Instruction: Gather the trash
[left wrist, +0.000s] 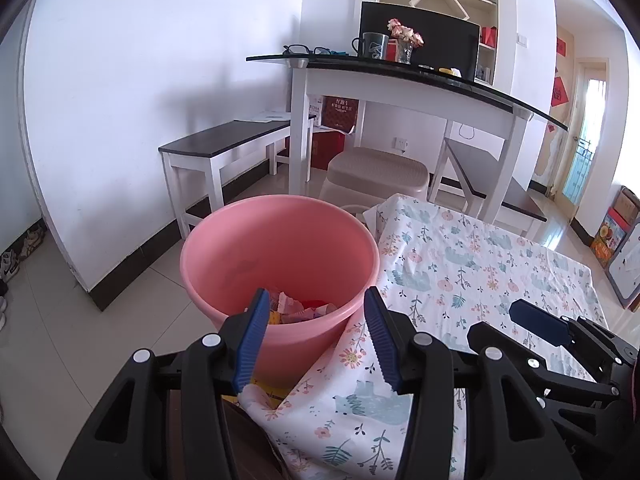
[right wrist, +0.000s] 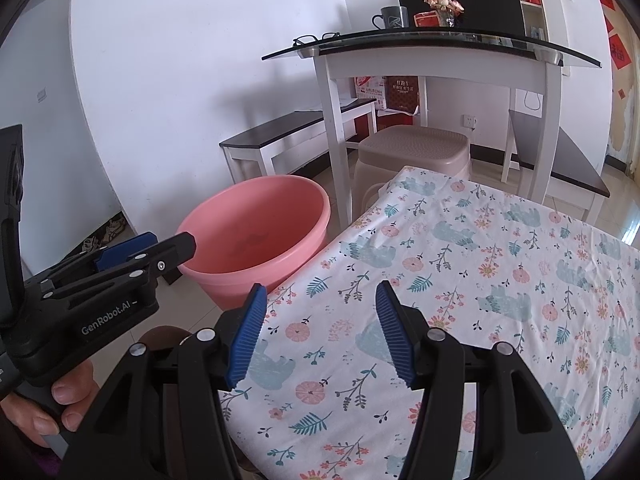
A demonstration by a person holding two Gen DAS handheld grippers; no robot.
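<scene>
Two hand-held grippers hover side by side over the near edge of a tabletop (right wrist: 500,248) draped in a white cloth (left wrist: 460,264) printed with flowers and bears.

The left gripper (left wrist: 316,340) points at a pink bucket (left wrist: 280,248) standing on the tiled floor just beside the tabletop. Its blue fingers (left wrist: 254,340) stand apart with nothing between them. Crumpled wrappers, the trash (left wrist: 296,308), lie at the bottom of the bucket.

The right gripper (right wrist: 320,332) hangs above the cloth, its fingers (right wrist: 394,336) also spread and empty. In the right wrist view, a hand (right wrist: 52,404) holds the left gripper's handle.

No loose trash shows on the visible cloth, so the collecting looks nearly or fully done.

The risks from here: the cloth hangs loose at the edge beside the bucket, so closing fingers could pinch and drag it, and a low swing of the left gripper could knock the light bucket over and spill the wrappers.
</scene>
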